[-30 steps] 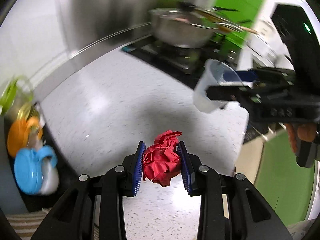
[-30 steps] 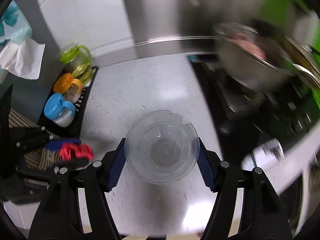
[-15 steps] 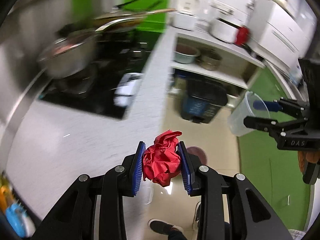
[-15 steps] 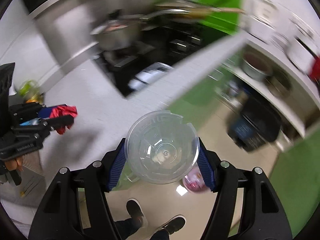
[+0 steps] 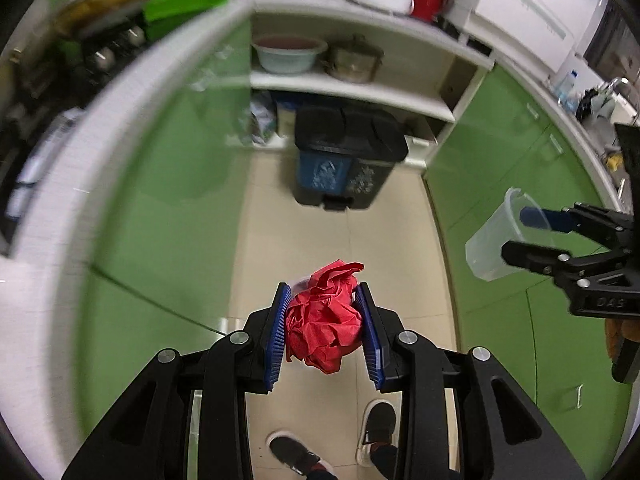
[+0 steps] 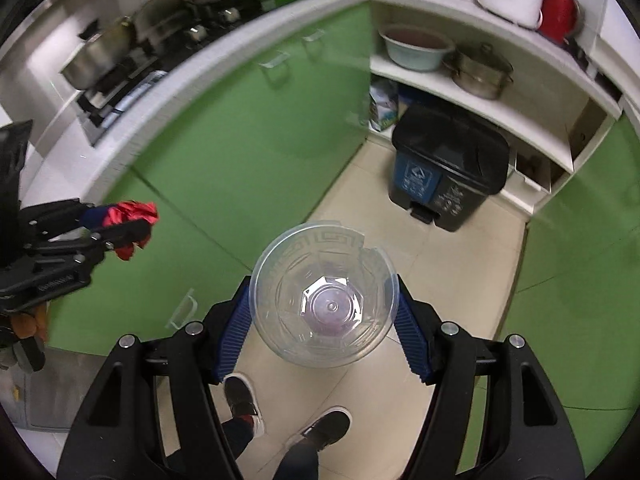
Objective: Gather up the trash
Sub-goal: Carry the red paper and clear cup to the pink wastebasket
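Observation:
My left gripper (image 5: 325, 320) is shut on a crumpled red paper ball (image 5: 324, 322), held in the air over the tiled floor. My right gripper (image 6: 326, 312) is shut on a clear plastic cup (image 6: 324, 292), its mouth facing the camera. A black two-part pedal bin (image 5: 348, 160) with a blue front panel stands with lids closed on the floor ahead, under an open shelf; it also shows in the right wrist view (image 6: 448, 168). The right gripper with the cup (image 5: 500, 236) shows at the right of the left wrist view. The left gripper with the red ball (image 6: 128, 224) shows at the left of the right wrist view.
Green cabinet doors (image 5: 176, 184) line the left and right sides of a narrow beige floor (image 5: 280, 240). A white counter (image 6: 120, 128) with a stove and pots runs on the left. Shelves above the bin hold a basin (image 5: 288, 52) and a pot (image 5: 354, 62). The person's shoes (image 6: 240, 396) are below.
Both grippers have swung away from the white counter and stove toward the kitchen floor. The bin now sits ahead of both. The red ball and the cup stay gripped.

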Demonstrator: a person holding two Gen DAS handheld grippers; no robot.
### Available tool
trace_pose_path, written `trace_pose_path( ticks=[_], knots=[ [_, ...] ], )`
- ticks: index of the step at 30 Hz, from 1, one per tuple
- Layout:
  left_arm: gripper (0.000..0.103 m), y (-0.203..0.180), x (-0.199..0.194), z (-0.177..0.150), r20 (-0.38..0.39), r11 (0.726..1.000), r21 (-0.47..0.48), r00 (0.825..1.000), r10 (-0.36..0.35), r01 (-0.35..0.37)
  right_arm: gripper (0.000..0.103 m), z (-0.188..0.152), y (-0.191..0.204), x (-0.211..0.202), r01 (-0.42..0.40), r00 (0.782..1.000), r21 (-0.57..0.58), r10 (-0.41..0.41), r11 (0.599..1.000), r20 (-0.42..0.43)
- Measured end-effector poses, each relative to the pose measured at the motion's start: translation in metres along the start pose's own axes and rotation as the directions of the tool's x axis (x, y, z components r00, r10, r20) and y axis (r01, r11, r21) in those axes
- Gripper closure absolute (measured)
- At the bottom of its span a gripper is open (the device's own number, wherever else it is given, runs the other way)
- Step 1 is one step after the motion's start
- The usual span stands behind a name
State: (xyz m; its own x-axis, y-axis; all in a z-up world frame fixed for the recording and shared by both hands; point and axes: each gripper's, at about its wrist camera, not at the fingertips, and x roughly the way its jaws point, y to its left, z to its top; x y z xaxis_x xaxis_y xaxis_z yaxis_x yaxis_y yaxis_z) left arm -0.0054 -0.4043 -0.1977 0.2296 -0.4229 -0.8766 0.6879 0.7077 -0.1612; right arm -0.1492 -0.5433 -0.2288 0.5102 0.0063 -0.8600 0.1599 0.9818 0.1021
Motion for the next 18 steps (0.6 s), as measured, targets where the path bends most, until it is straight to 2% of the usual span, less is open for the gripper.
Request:
trace_pose_path(
  ticks=[9, 15, 17, 18],
  knots=[
    [0.07, -0.006, 0.159, -0.018, -0.107, 0.998, 0.037, 0.993, -0.039, 0.043, 0.038, -0.029, -0.051, 0.099, 0.007, 1.0, 0.059, -0.006, 0.998, -0.009],
    [0.069, 0.002, 0.227, -0.027, -0.147, 0.997, 0.038, 0.987, -0.06, 0.067, 0.038, -0.053, -0.071, 0.151, 0.0, 1.0, 0.096, 0.002, 0.995, -0.028],
    [0.066, 0.004, 0.245, -0.029, -0.149, 0.997, 0.032, 0.986, -0.069, 0.075, 0.038, -0.059, -0.075, 0.164, -0.002, 0.999, 0.105, 0.005, 0.994, -0.032],
    [0.056, 0.005, 0.25, -0.031, -0.151, 0.997, 0.033, 0.986, -0.069, 0.075, 0.038, -0.06, -0.077, 0.169, -0.003, 0.999, 0.108, 0.006, 0.994, -0.034]
  ],
)
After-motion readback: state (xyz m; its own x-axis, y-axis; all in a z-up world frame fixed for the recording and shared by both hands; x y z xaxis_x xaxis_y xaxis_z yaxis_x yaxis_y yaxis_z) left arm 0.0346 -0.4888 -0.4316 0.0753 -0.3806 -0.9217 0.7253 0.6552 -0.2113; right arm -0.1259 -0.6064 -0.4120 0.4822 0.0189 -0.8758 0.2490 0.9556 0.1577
